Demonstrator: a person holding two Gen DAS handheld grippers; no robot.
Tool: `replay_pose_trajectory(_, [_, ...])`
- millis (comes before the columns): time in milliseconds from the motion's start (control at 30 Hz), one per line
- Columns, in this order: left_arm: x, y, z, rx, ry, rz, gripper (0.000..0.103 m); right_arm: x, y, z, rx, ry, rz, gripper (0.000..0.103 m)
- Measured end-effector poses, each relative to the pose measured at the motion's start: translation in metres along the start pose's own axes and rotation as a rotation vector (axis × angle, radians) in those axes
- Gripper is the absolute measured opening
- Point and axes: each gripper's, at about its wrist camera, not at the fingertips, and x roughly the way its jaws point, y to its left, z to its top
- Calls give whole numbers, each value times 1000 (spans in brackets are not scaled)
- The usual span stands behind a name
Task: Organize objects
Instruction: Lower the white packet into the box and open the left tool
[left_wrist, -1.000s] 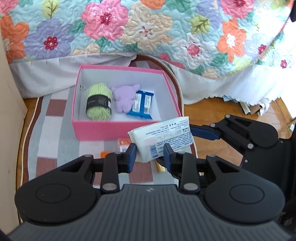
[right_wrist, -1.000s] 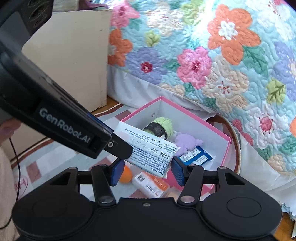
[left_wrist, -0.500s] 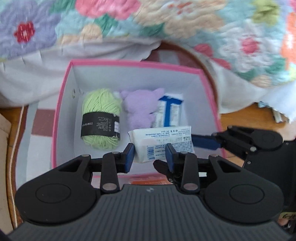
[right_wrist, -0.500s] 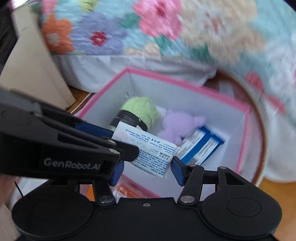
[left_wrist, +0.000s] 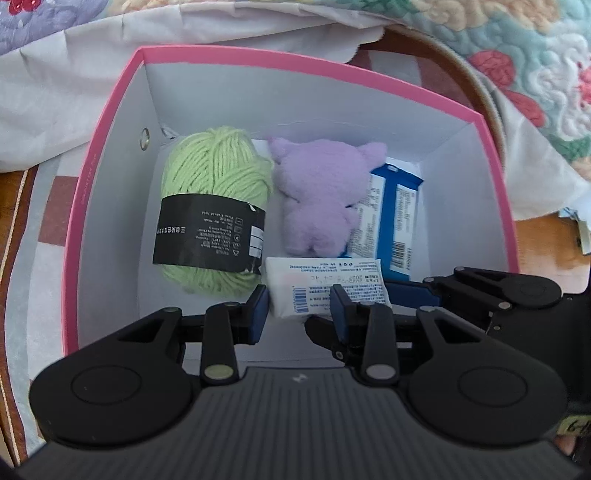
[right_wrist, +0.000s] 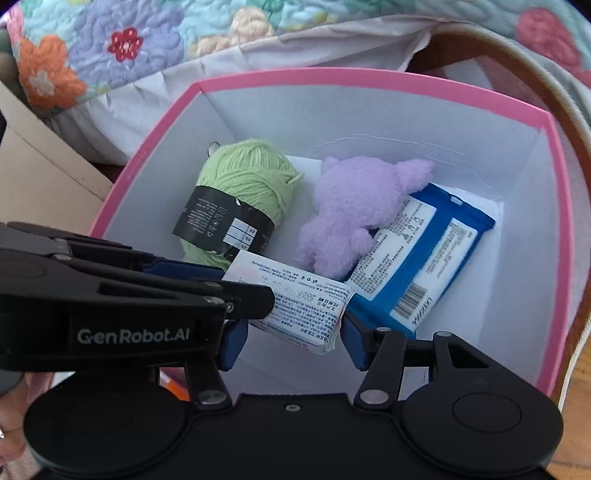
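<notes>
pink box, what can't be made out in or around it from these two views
- blue packet: one side under the purple plush, both views
- orange thing outside the pink box: right wrist view, mostly behind the right tool
- white packet: left wrist view, a pad of the left tool overlaps it, so grip unclear
- yarn label print: too small, both views
</notes>
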Motion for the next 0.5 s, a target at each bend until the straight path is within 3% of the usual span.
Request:
replay_pose_trajectory(133, [-5, 1, -1, -13, -33, 37, 38, 5, -3, 5, -33, -2, -74, 61])
replay_pose_trajectory(300, [-32, -1, -10, 10, -73, 20, 39, -11, -8, -2, 4, -20, -45, 62])
replay_pose_trajectory(500, [-72, -13, -18, 86, -80, 54, 39, -57, 7, -20, -3, -94, 7, 62])
